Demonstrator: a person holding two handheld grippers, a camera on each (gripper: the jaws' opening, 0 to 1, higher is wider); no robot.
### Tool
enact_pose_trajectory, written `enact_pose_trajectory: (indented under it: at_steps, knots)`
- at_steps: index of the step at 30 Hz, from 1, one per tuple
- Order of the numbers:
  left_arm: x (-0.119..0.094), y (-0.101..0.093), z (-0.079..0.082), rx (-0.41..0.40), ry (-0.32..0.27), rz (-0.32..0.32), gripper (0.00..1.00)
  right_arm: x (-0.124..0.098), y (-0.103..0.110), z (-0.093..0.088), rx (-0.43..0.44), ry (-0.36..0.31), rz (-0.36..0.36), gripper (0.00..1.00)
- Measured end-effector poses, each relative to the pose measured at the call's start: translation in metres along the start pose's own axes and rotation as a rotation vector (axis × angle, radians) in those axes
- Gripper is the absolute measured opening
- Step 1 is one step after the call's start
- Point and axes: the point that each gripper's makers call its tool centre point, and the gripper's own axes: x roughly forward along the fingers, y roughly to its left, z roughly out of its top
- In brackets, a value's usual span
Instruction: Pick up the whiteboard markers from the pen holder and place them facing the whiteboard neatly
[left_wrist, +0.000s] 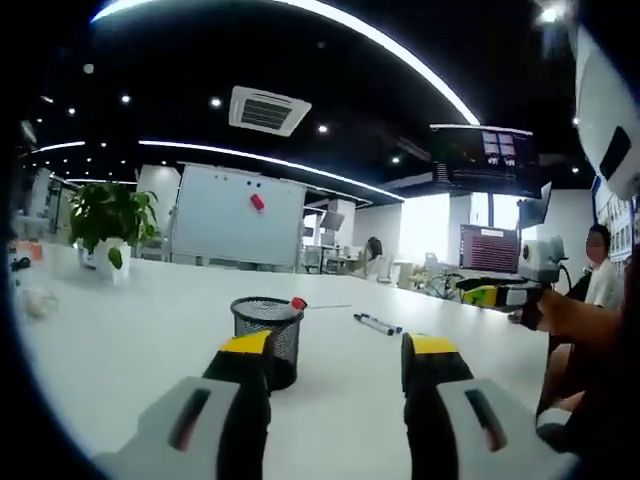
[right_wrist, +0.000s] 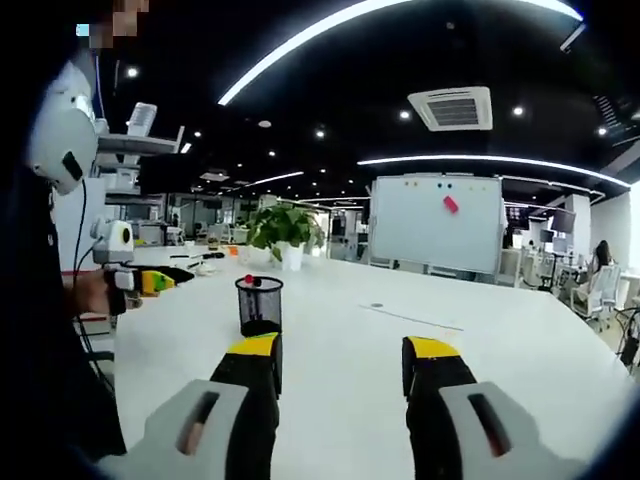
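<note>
White laminate table (left_wrist: 150, 330) spreads wide under both views, and far behind the pen holder stands the whiteboard (left_wrist: 236, 215), a red dot stuck on its face. The black mesh pen holder (left_wrist: 268, 340) sits just ahead of the left gripper (left_wrist: 338, 385), one red-capped marker (left_wrist: 297, 303) poking up over its rim. Beyond the holder and to its right, two markers (left_wrist: 377, 324) lie flat on the table, side by side. In the right gripper view the holder (right_wrist: 259, 306) stands well ahead of the right gripper (right_wrist: 341, 385). Both sets of jaws are spread wide, holding nothing. These markers should be light, stiff and smooth, so a pinch mid-barrel looks best; the cap end may slip or pop.
</note>
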Motion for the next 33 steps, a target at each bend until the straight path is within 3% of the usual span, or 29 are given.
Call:
enact_pose_trajectory:
  at_steps: [7, 11, 24, 33]
  knots:
    - [0.0, -0.002, 0.023, 0.056, -0.044, 0.022, 0.52, 0.003, -0.002, 0.026, -0.034, -0.058, 0.016, 0.53]
    - [0.004, -0.004, 0.016, 0.079, -0.028, 0.022, 0.52, 0.009, -0.003, 0.015, -0.05, -0.011, 0.019, 0.53]
    - [0.01, -0.006, 0.004, 0.065, 0.025, 0.017, 0.52, 0.028, -0.005, 0.009, 0.044, 0.017, 0.068, 0.52]
    - [0.013, -0.004, 0.004, 0.047, 0.019, 0.018, 0.52, 0.045, 0.009, 0.018, -0.038, 0.052, 0.157, 0.52]
